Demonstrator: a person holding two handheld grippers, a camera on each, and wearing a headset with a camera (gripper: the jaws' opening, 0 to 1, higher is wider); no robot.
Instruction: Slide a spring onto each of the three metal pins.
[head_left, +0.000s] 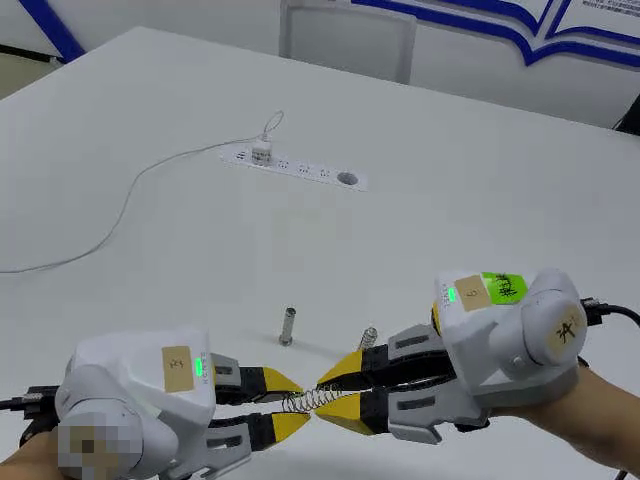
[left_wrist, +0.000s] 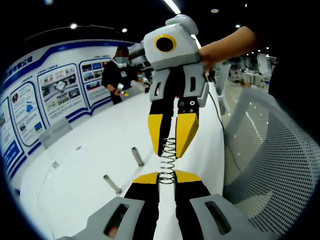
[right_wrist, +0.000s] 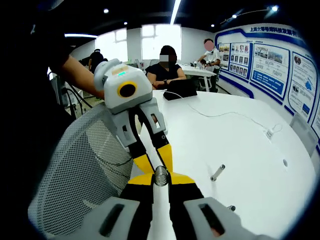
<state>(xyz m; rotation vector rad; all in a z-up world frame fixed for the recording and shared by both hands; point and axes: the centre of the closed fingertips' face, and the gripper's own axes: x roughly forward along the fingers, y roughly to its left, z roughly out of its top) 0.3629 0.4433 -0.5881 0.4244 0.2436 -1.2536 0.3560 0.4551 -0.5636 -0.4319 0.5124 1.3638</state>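
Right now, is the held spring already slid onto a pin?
No, the spring is held at its ends between the left gripper and the right gripper, apart from the upright pin.

The white tabletop (head_left: 450, 200) carries a power strip (head_left: 300, 168), its cable (head_left: 130, 200), and 2 upright pins (head_left: 288, 325).

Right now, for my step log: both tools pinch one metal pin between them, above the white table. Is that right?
No. It is a spring, not a pin: the left gripper view shows its coils running between the left tool and the right tool, above the white table.
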